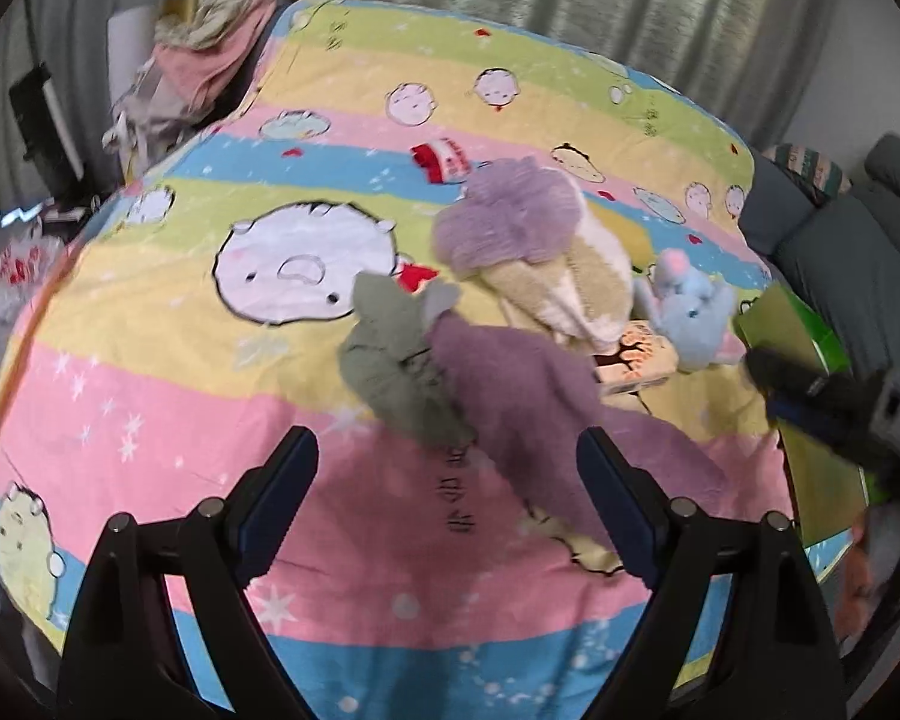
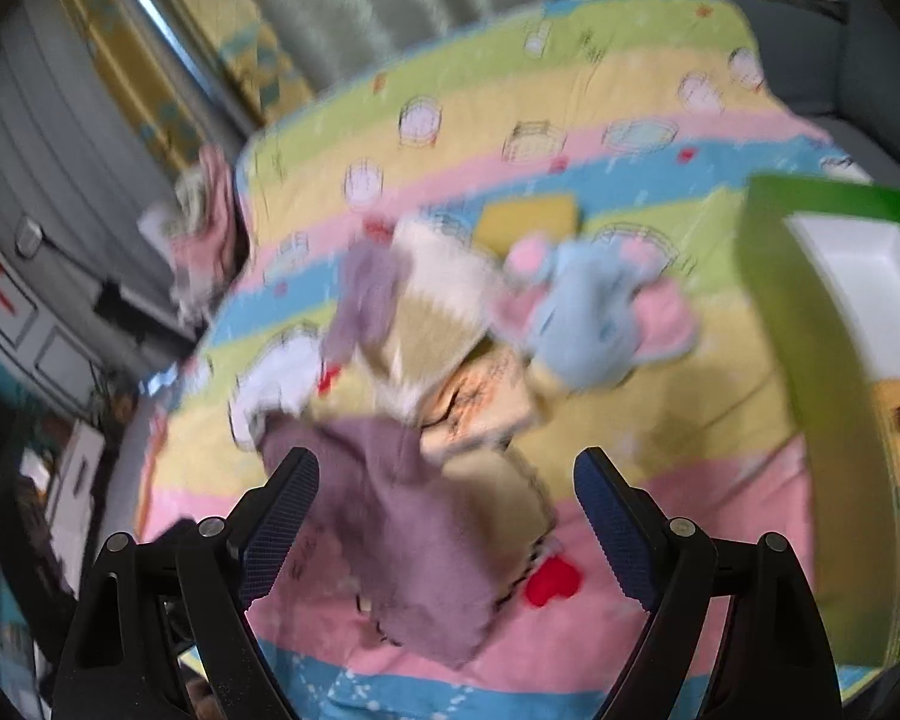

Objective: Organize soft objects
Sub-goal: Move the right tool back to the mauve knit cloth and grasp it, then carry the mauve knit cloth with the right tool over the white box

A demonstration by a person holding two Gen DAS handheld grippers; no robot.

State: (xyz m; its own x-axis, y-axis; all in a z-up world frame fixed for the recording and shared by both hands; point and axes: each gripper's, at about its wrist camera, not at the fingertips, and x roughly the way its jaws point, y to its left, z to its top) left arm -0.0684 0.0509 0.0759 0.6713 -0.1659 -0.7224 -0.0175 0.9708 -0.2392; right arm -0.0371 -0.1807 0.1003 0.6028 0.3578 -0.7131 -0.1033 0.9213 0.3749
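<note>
On the striped cartoon bedspread (image 1: 150, 396), a grey-green cloth (image 1: 390, 360) lies leftmost in the pile, touching a long purple towel (image 1: 528, 396) that runs toward the near edge. Behind them sit a purple fluffy piece (image 1: 510, 210) and a cream-and-tan cloth (image 1: 576, 282). Further right, a blue plush toy (image 1: 690, 306) rests beside a green box (image 2: 810, 324). The left gripper (image 1: 450, 504) stands wide open, nothing pressed between its 2 fingers. The right gripper (image 2: 447, 516) is also wide open above the purple towel, empty.

L gripper (image 1: 447, 504) & R gripper (image 2: 447, 507) — both angled down, jaws wide.
</note>
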